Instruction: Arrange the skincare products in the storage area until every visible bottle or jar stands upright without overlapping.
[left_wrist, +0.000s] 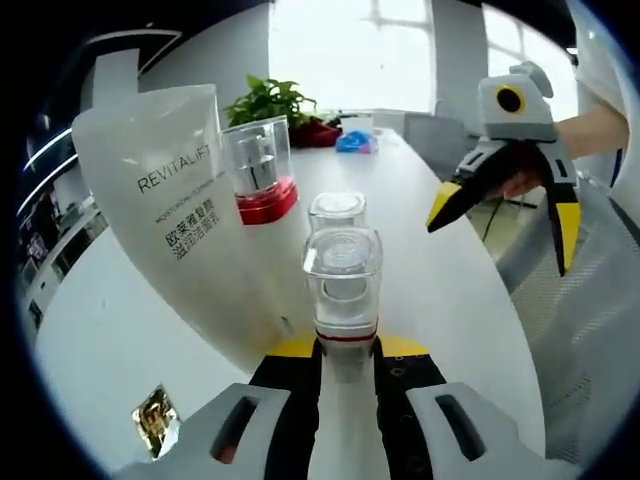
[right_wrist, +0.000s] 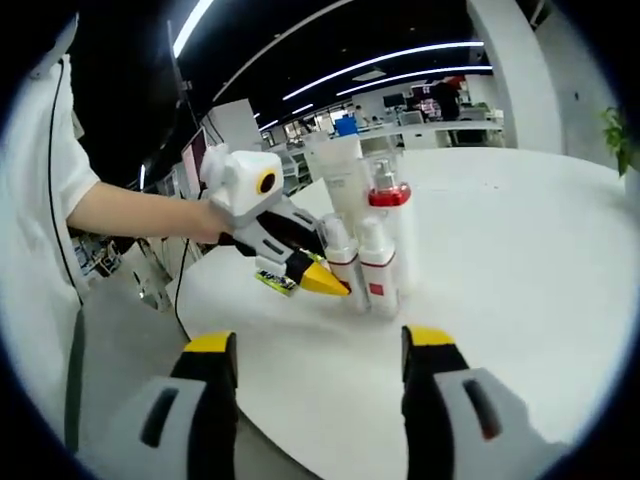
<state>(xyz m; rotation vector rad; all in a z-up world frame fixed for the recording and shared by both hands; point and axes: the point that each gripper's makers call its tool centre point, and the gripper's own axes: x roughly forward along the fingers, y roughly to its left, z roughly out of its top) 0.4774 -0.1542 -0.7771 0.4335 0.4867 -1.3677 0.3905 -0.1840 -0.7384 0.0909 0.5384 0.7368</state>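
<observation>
The left hand-held gripper (left_wrist: 345, 350) pinched a clear-capped bottle (left_wrist: 343, 285) upright, probably to stand it beside the Revitalift tube (left_wrist: 175, 200). The right hand-held gripper (right_wrist: 315, 345) hung spread and empty over the worktop (right_wrist: 520, 250).

The left gripper (left_wrist: 345, 365) hides the front bottle's (left_wrist: 343, 275) base; that bottle covers most of the one behind (left_wrist: 337, 211).

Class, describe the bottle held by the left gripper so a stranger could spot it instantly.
On the white table, beside the tall white tube, find the left gripper. Its fingers clamp a small bottle: the nearest one, with a clear square cap.
</observation>
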